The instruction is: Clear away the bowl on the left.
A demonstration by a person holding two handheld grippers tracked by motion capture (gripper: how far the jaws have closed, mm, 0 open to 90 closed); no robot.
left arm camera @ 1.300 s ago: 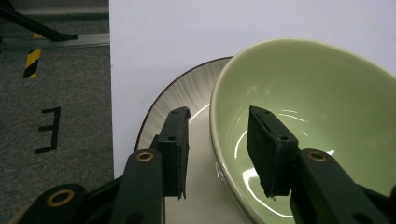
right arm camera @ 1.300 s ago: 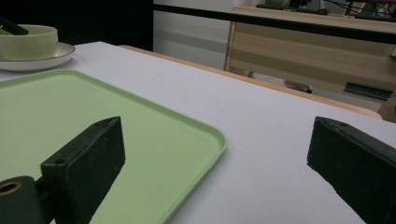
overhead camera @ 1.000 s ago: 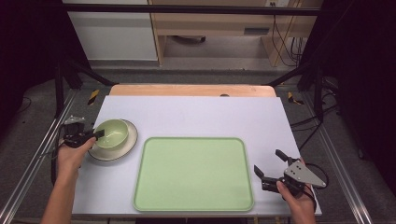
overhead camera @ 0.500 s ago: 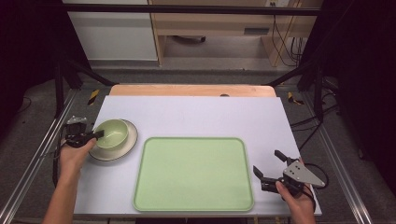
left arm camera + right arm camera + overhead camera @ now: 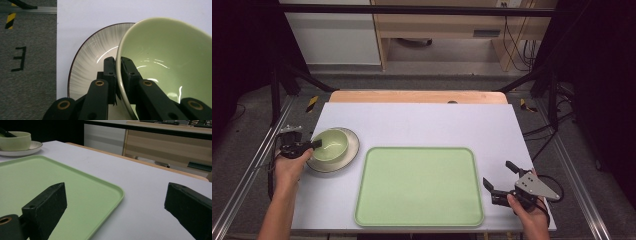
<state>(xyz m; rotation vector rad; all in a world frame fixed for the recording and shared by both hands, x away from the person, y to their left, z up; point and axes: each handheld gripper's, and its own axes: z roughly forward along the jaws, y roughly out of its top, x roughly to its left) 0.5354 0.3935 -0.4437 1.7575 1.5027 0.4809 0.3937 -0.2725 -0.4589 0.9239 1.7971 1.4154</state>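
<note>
High view overhead, gripper views close, low, sharing bowl (image 5: 331,144)

Left gripper (image 5: 118,65) fingers just closed, clamped tight; right gripper (image 5: 503,178) fingers spread wide.

This looks like a lab set up for recording handling work rather than a home or kitchen — a white rectangular surface (image 5: 422,125) stands inside a frame of black metal struts (image 5: 277,80) and silver aluminium rails (image 5: 247,175), on grey carpet floor (image 5: 242,145) marked with yellow-and-black hazard tape (image 5: 312,103). Behind it sit a plain light wooden bench (image 5: 452,22) and loose black cables (image 5: 517,37) — the surroundings are dark, and black tape marks (image 5: 19,58) are stuck to the carpet beside the surface.
</note>
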